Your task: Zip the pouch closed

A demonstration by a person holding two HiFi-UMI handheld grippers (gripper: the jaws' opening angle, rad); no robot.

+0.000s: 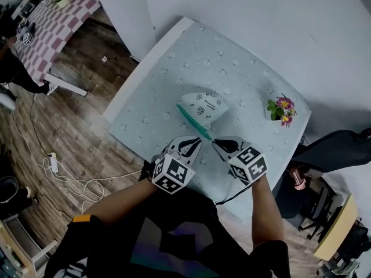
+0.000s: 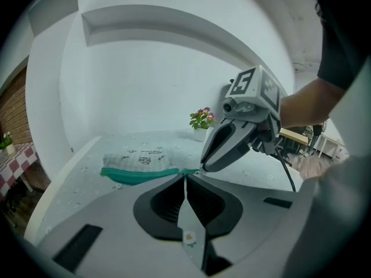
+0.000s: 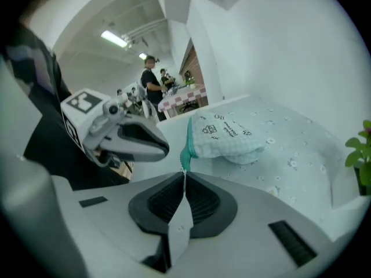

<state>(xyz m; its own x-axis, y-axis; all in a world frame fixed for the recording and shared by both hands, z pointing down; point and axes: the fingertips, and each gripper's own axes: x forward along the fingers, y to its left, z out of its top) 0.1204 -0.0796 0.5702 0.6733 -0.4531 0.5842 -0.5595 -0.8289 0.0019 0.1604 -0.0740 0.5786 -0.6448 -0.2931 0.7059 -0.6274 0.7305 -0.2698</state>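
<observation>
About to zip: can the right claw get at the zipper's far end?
Probably yes: the right claw grips the zipper at its near end, and nothing lies across it farther along.

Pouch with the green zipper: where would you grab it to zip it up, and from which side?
Take the teal zipper at its near end, coming from the person's side. It runs along one edge of the pouch and its end points that way, a thin strip that narrow tips can pinch. The left claw and right claw are both shut there.

Left gripper (image 1: pixel 196 142), right gripper (image 1: pixel 217 144), tips close, fingers together
</observation>
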